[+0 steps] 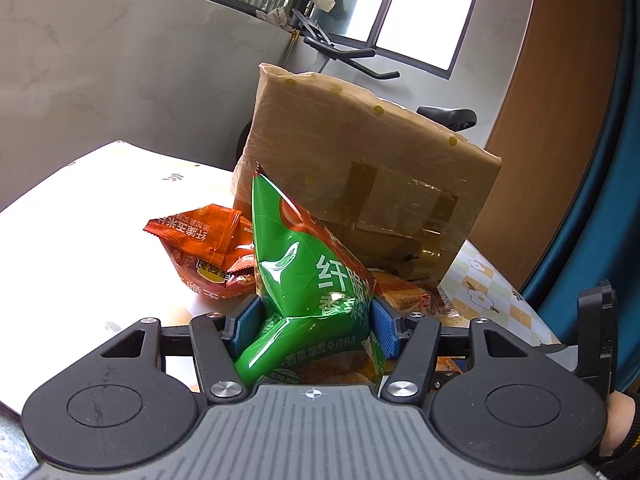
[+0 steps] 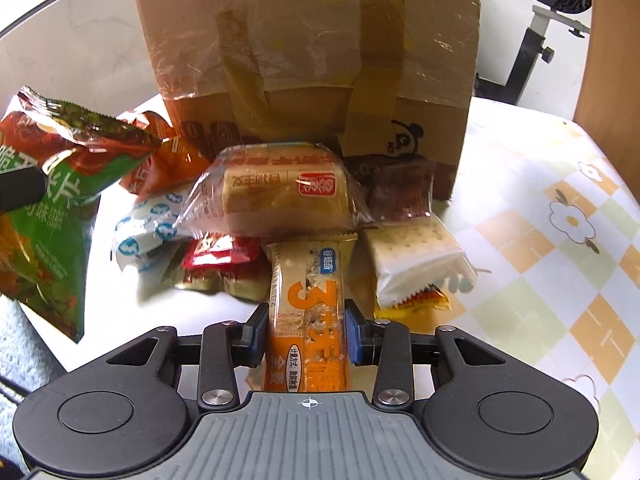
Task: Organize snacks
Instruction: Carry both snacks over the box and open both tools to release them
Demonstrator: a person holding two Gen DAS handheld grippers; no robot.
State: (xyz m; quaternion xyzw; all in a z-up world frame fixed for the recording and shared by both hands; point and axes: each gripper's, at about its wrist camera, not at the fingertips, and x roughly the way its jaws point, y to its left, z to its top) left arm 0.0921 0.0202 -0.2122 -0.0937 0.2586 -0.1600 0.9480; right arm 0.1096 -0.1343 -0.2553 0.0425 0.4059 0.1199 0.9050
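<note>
My left gripper (image 1: 312,324) is shut on a shiny green snack bag (image 1: 304,280), its blue pads denting the bag's sides; the bag stands up in front of the camera. The same green bag (image 2: 44,216) shows at the left edge of the right wrist view, lifted off the table. My right gripper (image 2: 306,328) is shut on an orange cereal bar (image 2: 312,280), a pad against each long edge of the wrapper. The bar's far end rests at the snack pile: a wrapped bread loaf (image 2: 280,196), a cracker pack (image 2: 416,256), blue-and-white packets (image 2: 148,228) and a red packet (image 2: 220,256).
A tall taped cardboard box (image 2: 312,40) stands right behind the pile, also the box (image 1: 360,168) in the left wrist view. Orange-red snack packets (image 1: 200,248) lie left of it. The flower-print tablecloth (image 2: 540,240) spreads to the right. An exercise bike (image 2: 556,0) stands beyond the table.
</note>
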